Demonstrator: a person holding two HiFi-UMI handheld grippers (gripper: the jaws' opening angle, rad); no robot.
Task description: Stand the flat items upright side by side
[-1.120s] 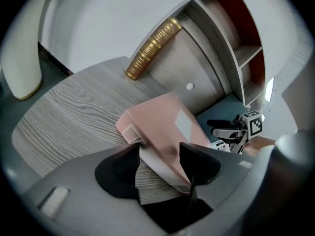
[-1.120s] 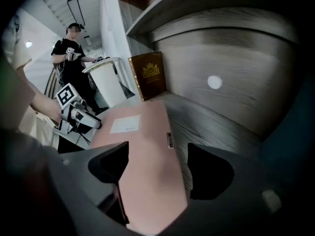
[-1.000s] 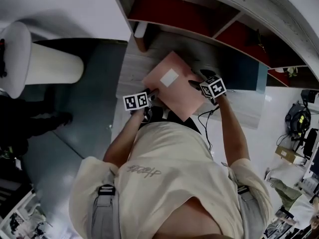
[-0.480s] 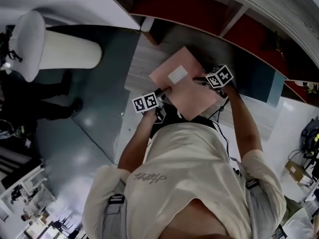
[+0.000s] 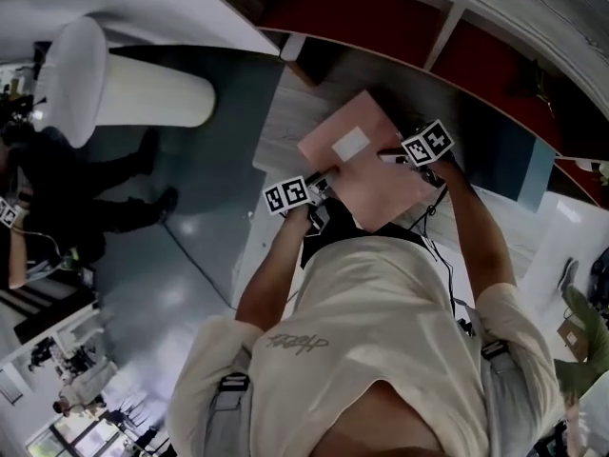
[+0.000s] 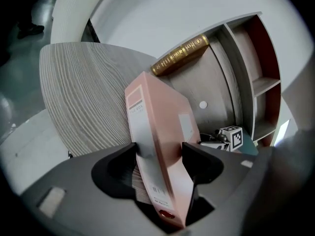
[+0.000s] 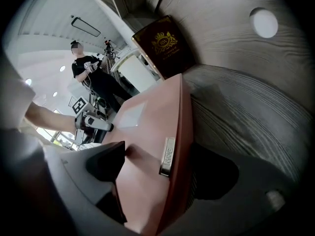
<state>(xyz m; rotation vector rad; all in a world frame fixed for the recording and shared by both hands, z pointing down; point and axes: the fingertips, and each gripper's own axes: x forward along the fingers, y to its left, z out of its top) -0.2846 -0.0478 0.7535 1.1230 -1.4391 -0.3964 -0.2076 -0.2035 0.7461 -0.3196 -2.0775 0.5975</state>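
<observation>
Table [image 5: 278, 131] of grey striped wood sits in a big room. A shiny grey floor [image 5: 190, 246] is beside it, and a shelf [image 5: 381, 22] with red insides is at its back. A fat white post [image 5: 143, 98] lies over the floor, and a person [image 5: 86, 184] in dark clothes is near it.

The pink box [image 5: 366, 165] is over the table, in front of the shelf, on a slant between the two grippers. Its wide face, with a white label [image 5: 350, 144], looks up at the head view. Its long side runs from the left gripper [image 6: 158, 154] away toward the shelf. Its thin back faces that gripper. I cannot tell if the box touches the table.

The left fingers [image 6: 197, 163] clamp the near end of the box, one on each side. They have just been opening a bit. The right gripper [image 7: 162, 166] is at the box's other edge. Its fingers [image 7: 106, 163] have just been opening too. They are spread wide and loose, with the box between them.

The gripper views show gold letters on a brown book [image 6: 179, 54] at the back of the table. The head view does not show these. Only the right gripper view shows a small metal plate [image 7: 167, 156] on the box's edge.
</observation>
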